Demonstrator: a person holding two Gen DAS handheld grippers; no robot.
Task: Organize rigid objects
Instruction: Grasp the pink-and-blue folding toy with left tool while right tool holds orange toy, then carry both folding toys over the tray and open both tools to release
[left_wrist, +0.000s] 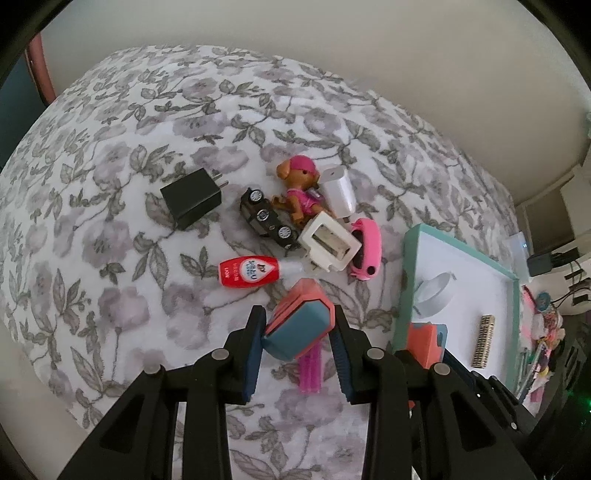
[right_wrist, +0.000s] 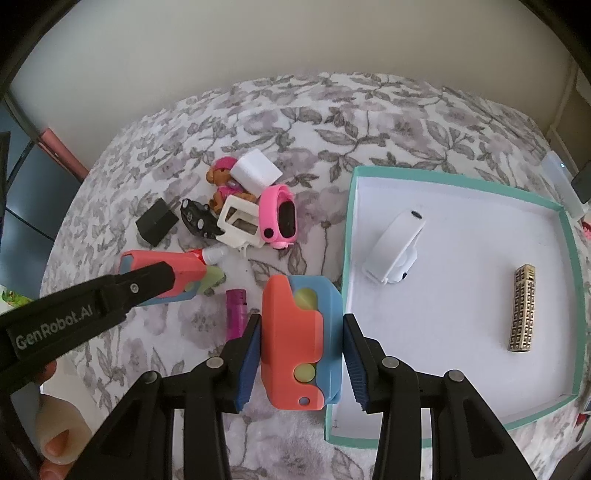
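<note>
My left gripper (left_wrist: 297, 354) is shut on a coral and blue block (left_wrist: 299, 325), tilted above the flowered cover. In the right wrist view that gripper (right_wrist: 147, 284) reaches in from the left with its block (right_wrist: 162, 273). My right gripper (right_wrist: 301, 363) is shut on a second coral and blue block (right_wrist: 299, 343), just left of the teal box (right_wrist: 461, 177). A white band (right_wrist: 395, 251) and a gold bar (right_wrist: 522, 308) lie in the box. Under my left gripper lies a pink tube (left_wrist: 310, 369).
Loose on the cover are a black charger (left_wrist: 192, 201), a black toy car (left_wrist: 267, 221), a dog figure (left_wrist: 299, 192), a white charger (left_wrist: 338, 188), a white adapter (left_wrist: 328, 242), a pink watch (left_wrist: 365, 249) and a red bottle (left_wrist: 247, 272). A hand (right_wrist: 55, 435) shows at lower left.
</note>
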